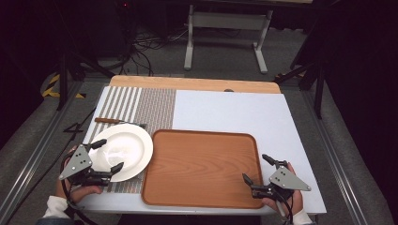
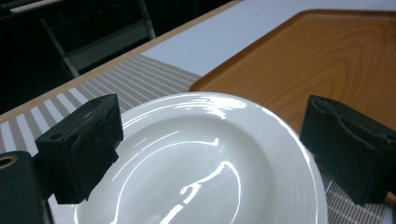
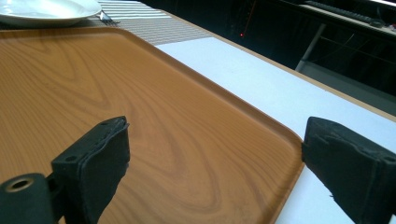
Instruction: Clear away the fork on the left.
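Plate sits lower left on the mat, beside the tray. Left hand-held gripper gapes wide over it. Glazed, slick, breakable; best pinched at the rim.

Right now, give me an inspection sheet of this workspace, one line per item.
Surface: white table top with a wooden far edge; striped placemat at left.
Job's things: white plate on the placemat, empty; wooden tray beside it, empty.
Clutter: fork beyond the plate.
Grippers: left gripper open, jaws astride the plate's near rim; right gripper open at the tray's right edge.
Cables: a black one trails from each gripper; more on the floor beyond.
Surroundings: dark room, white table frame behind.
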A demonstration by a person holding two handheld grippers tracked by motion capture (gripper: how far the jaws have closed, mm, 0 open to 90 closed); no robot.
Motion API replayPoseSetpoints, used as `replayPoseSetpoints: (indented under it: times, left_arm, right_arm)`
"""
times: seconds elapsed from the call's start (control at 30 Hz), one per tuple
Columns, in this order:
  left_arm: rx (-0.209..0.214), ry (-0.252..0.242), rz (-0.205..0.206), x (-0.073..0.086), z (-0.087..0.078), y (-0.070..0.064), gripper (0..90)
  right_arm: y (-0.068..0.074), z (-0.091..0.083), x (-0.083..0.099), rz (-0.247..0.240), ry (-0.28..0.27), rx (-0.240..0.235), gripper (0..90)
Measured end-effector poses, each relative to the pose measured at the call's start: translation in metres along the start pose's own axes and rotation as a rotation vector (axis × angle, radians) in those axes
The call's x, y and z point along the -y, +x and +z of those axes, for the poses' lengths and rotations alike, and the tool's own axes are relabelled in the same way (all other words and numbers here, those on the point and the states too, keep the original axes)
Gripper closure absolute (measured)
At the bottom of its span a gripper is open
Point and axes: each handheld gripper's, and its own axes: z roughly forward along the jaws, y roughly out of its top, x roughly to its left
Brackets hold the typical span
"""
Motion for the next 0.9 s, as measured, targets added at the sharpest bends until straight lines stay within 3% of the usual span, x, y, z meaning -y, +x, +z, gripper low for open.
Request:
replayPoseSetpoints:
  times: [0.13, 0.17, 0.23, 0.27, 0.33, 0.37, 0.4, 0.43, 0.5, 0.57, 0.67, 0.9]
  left_arm:
    - [-0.008, 0.023, 0.004, -0.009, -0.004, 0.025, 8.8]
    - [-0.008, 0.023, 0.004, -0.009, -0.004, 0.025, 9.1]
    - [-0.018, 0.082, 0.034, -0.019, 0.003, 0.051, 12.3]
    - [-0.018, 0.082, 0.034, -0.019, 0.003, 0.051, 11.4]
    - [-0.016, 0.121, 0.024, -0.027, 0.012, 0.075, 10.9]
    - [-0.016, 0.121, 0.024, -0.027, 0.012, 0.075, 11.4]
    - [-0.021, 0.153, 0.034, -0.029, 0.016, 0.084, 11.5]
    - [-0.017, 0.204, 0.023, -0.03, 0.024, 0.103, 12.4]
    - [-0.028, 0.238, 0.003, -0.028, 0.031, 0.12, 13.8]
    - [-0.029, 0.247, -0.009, -0.027, 0.034, 0.127, 13.8]
    - [-0.038, 0.307, -0.051, -0.021, 0.047, 0.15, 13.7]
    - [-0.02, 0.483, -0.046, -0.016, 0.078, 0.177, 14.5]
  right_arm:
    - [0.002, 0.004, 0.001, -0.008, 0.017, -0.011, 8.7]
    - [0.002, 0.003, 0.001, -0.012, 0.016, -0.011, 8.7]
    - [0.002, 0.003, 0.001, -0.009, 0.016, -0.008, 8.8]
    - [0.002, 0.003, 0.001, -0.009, 0.016, -0.008, 8.8]
    - [0.002, 0.005, 0.001, -0.01, 0.025, -0.009, 8.8]
    - [0.002, 0.005, 0.001, -0.01, 0.028, -0.008, 8.8]
    - [0.003, 0.006, 0.002, -0.009, 0.031, -0.008, 8.8]
    - [0.003, 0.006, 0.002, -0.01, 0.033, -0.009, 8.8]
    - [0.003, 0.006, 0.002, -0.009, 0.035, -0.01, 8.8]
    - [0.003, 0.006, 0.002, -0.011, 0.036, -0.01, 8.8]
    - [0.004, 0.007, 0.002, -0.01, 0.041, -0.011, 8.8]
    - [0.004, 0.009, 0.003, -0.007, 0.053, -0.014, 8.8]
